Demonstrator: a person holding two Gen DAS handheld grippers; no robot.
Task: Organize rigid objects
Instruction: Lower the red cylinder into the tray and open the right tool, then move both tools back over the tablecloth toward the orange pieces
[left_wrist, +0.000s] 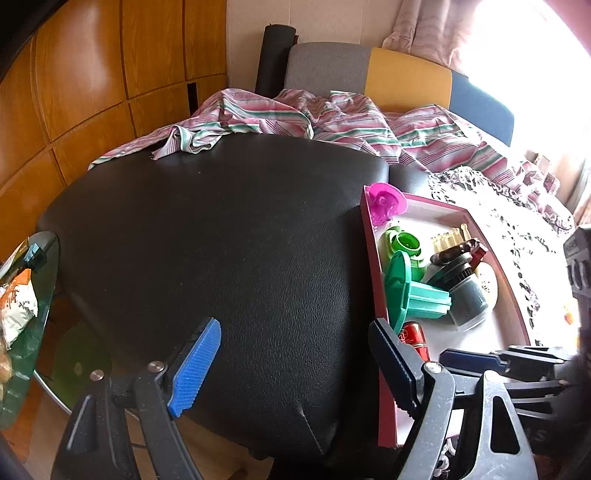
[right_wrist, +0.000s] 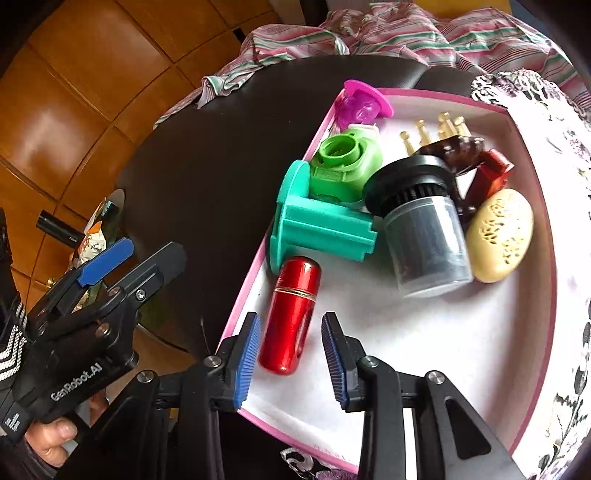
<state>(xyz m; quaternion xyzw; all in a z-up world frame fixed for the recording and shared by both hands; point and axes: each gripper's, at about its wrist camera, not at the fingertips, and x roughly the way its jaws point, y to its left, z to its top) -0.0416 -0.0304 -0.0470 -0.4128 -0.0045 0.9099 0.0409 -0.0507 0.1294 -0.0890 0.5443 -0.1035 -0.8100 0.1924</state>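
A pink-rimmed white tray holds several rigid objects: a red metal cylinder, a teal plastic spool, a green fitting, a magenta part, a dark clear jar and a carved cream oval. My right gripper is open, its fingers either side of the red cylinder's near end. My left gripper is open and empty over the black leather cushion; it also shows in the right wrist view.
A striped pink cloth lies crumpled behind the cushion. A lace-patterned cloth lies right of the tray. A glass side table with snack packets stands at the left. Wooden panelling is behind.
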